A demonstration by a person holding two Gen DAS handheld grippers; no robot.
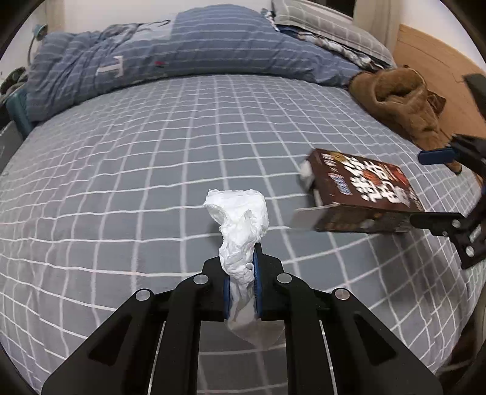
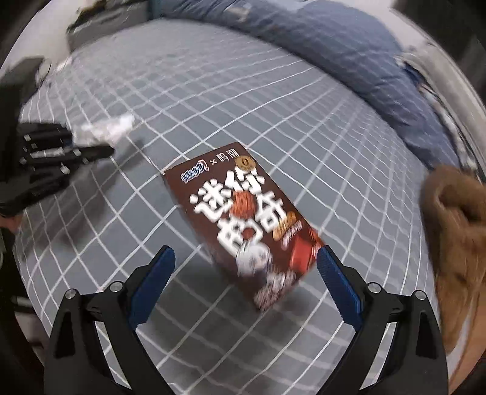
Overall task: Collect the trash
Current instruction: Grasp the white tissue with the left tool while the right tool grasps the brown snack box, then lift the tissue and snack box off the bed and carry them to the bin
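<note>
My left gripper (image 1: pixel 241 273) is shut on a crumpled white tissue (image 1: pixel 240 218), held just above the grey checked bed sheet (image 1: pixel 136 182). The tissue sticks out in front of the pads and behind them. A brown snack box (image 2: pixel 243 212) with white lettering lies on the sheet. My right gripper (image 2: pixel 246 261) is open, with the near end of the box between its blue pads; the left pad is clearly off it. In the left wrist view the box (image 1: pixel 364 188) and the right gripper (image 1: pixel 431 188) are at the right. A second white scrap (image 1: pixel 305 171) lies behind the box.
A rumpled blue striped duvet (image 1: pixel 182 54) and a grey checked pillow (image 1: pixel 328 27) lie along the far side of the bed. A brown plush garment (image 1: pixel 401 100) sits at the right edge, close to the box. Wooden boards (image 1: pixel 440 60) lie beyond it.
</note>
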